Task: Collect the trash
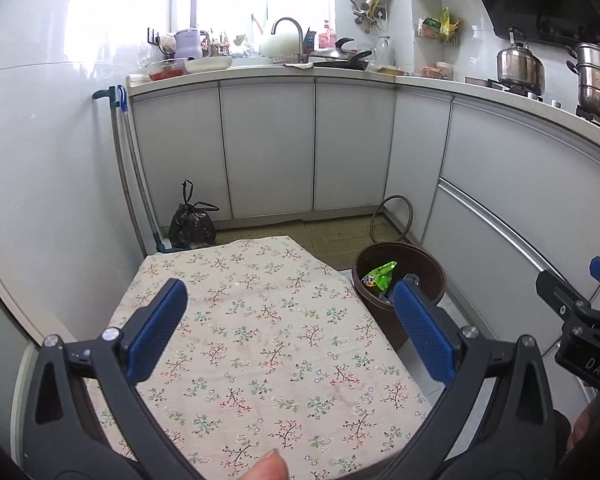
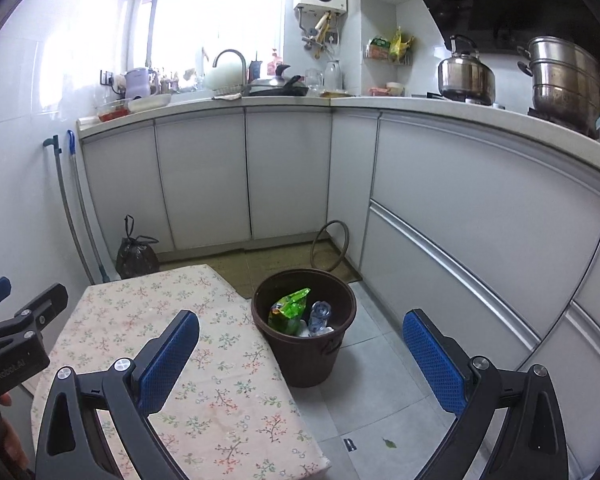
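1. Standing in this small kitchen, I see both grippers raised above the low surface (image 1: 260, 320) with its floral cloth; the left gripper (image 1: 288, 328) has its fingers spread wide with nothing between them

2. The right gripper (image 2: 300, 356) is just as released, blue fingers (image 2: 168, 356) well apart and empty, hanging over the near right edge of the cloth and the grey floor tiles

3. The trash is already in the brown bin (image 2: 304, 344), which stands on the floor just right of the surface: a green snack wrapper (image 2: 290, 308) and a crumpled clear bottle (image 2: 320, 318) lie inside, below the rim

4. The cloth looks bare from both views, so I judge the collecting close to finished

5. What may remain is small: a green scrap (image 2: 390, 443) and a dark bit (image 2: 350, 445) on the tiles, near and right of the bin. Whether they count as trash I cannot tell

6. To do it well, bring one gripper low and nearly flat to the tile, close the fingers gently on the thin scrap, and carry it over the bin's mouth before releasing

7. Keep clear of the bin's rim, since a knock could tip it. The tied black bag (image 2: 136, 256) by the far cabinets needs no handling
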Available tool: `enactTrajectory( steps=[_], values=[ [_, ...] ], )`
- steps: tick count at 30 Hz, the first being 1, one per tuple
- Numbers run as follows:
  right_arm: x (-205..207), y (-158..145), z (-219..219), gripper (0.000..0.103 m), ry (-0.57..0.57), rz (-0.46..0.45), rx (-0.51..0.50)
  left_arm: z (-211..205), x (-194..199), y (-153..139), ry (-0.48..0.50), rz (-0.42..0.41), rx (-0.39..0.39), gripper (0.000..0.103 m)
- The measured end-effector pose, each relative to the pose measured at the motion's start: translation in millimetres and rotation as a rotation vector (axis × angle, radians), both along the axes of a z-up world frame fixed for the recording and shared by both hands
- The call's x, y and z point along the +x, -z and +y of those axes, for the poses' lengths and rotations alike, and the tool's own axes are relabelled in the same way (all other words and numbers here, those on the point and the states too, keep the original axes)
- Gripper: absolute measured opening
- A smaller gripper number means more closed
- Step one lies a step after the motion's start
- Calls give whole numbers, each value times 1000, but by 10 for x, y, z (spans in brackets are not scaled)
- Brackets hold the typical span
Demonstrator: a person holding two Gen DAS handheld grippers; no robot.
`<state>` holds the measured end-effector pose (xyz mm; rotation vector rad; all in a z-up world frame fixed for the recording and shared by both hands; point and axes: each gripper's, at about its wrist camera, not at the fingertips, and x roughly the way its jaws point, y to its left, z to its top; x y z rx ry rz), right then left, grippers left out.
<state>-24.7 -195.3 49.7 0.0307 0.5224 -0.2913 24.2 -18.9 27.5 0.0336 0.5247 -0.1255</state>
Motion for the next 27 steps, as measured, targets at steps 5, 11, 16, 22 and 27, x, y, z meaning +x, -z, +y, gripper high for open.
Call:
enactTrajectory(
  steps=[5, 11, 16, 22, 27],
  values=[
    [-31, -59, 104, 103, -14, -12, -14, 38, -37, -45, -5, -17, -8, 102],
    [-45, -73, 148, 103, -21, -16, -18, 32, -43, -46, -6, -16, -15, 102],
    [-60, -78, 150, 103, -20, -20, -12, 33, -49, -41, -6, -16, -28, 102],
    [-75, -68, 160, 103, -22, -27, -2, 25, -47, -34, 3, -9, -35, 102],
    [-98, -81, 152, 103, -16, -36, 2, 30, -56, -45, 5, -13, -35, 102]
  ],
)
